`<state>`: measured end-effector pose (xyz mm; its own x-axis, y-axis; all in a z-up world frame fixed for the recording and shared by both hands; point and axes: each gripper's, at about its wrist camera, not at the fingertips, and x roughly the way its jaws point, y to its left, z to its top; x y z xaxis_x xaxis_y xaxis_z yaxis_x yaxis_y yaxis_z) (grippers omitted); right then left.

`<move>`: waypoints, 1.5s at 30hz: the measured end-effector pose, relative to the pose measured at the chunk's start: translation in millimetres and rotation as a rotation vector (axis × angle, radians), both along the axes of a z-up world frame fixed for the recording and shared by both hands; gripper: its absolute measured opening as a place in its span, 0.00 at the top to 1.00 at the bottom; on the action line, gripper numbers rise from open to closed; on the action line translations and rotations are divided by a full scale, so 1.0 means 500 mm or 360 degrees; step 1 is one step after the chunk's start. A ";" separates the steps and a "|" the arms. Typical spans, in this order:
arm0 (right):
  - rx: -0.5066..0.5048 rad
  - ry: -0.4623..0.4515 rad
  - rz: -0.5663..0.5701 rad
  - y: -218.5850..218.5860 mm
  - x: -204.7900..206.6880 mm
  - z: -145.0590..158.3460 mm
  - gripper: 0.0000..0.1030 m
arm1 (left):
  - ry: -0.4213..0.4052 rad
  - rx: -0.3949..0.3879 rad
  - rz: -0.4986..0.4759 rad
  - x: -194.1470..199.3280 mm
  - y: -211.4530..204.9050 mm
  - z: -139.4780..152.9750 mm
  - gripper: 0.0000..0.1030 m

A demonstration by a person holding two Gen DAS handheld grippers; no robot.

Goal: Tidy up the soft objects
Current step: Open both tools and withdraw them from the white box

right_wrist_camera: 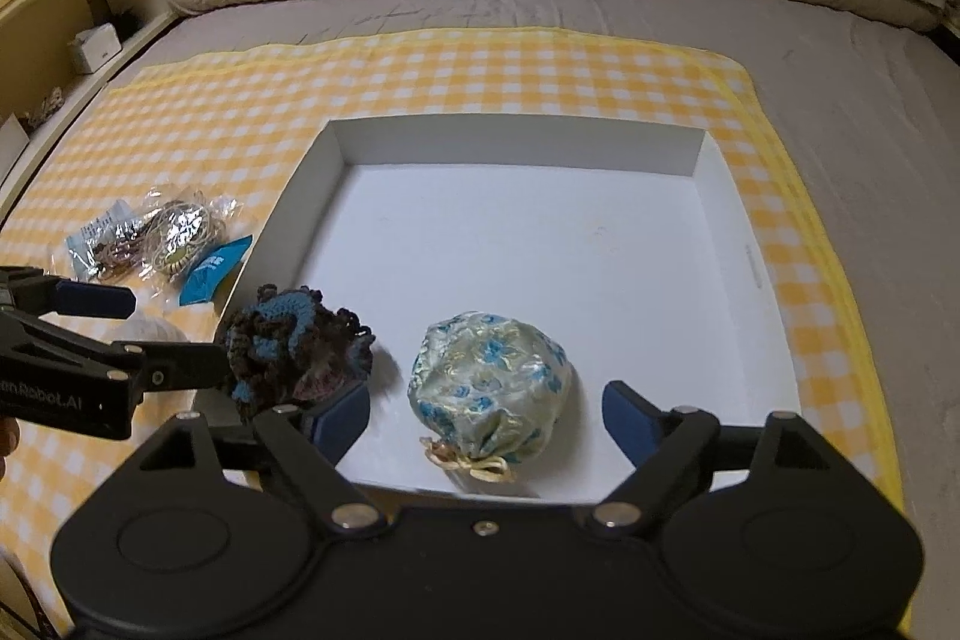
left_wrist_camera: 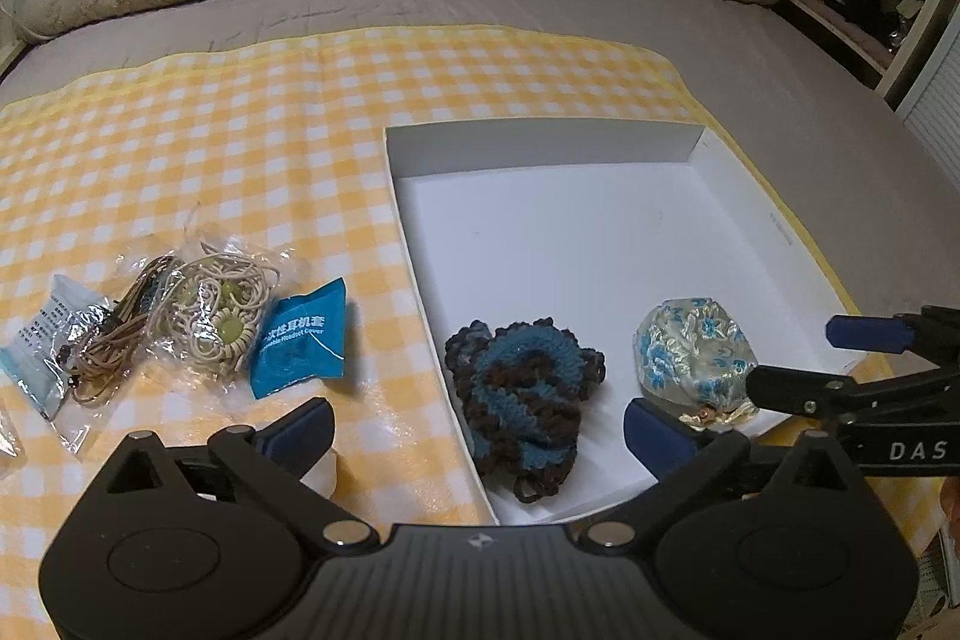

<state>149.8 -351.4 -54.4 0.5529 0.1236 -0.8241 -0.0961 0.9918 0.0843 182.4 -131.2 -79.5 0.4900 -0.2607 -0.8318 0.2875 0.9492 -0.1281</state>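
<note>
On the bed (right_wrist_camera: 840, 112) lay a yellow checked cloth (left_wrist_camera: 198, 130) carrying a shallow white box (right_wrist_camera: 516, 142). Inside the box, near its front edge, sat two soft things: a blue-and-brown crochet piece (left_wrist_camera: 522, 394) by the left wall and a floral drawstring pouch (right_wrist_camera: 489, 388) to its right, apart from each other.

The left hand-held gripper (left_wrist_camera: 477, 427) stood released, its jaws spread wide on either side of the crochet piece without pressing on it. The right hand-held gripper (right_wrist_camera: 486, 415) was also released, its blue pads (right_wrist_camera: 624, 412) clear of the pouch lying between them.

Outside the box, on the cloth to the left, lay clear bags of cords (left_wrist_camera: 198, 316), a blue packet (left_wrist_camera: 303, 346) and a pale sachet (left_wrist_camera: 42, 346).
</note>
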 end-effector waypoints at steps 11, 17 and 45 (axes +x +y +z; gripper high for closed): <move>0.0025 -0.0015 -0.0093 -0.015 -0.019 0.012 0.00 | -0.0049 0.0021 0.0049 -0.014 0.000 0.008 0.00; 0.0012 -0.0047 -0.0139 -0.024 -0.029 0.018 0.00 | -0.0073 0.0015 0.0073 -0.020 0.006 0.016 0.00; 0.0060 -0.0165 -0.0073 0.064 0.012 0.046 0.00 | -0.0243 0.0054 0.0546 -0.030 0.280 0.066 0.00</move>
<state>155.9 -319.4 -31.3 0.6409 0.1259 -0.7572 -0.0608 0.9917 0.1134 167.2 8.6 -46.5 0.6631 -0.0334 -0.7478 -0.0344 0.9966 -0.0750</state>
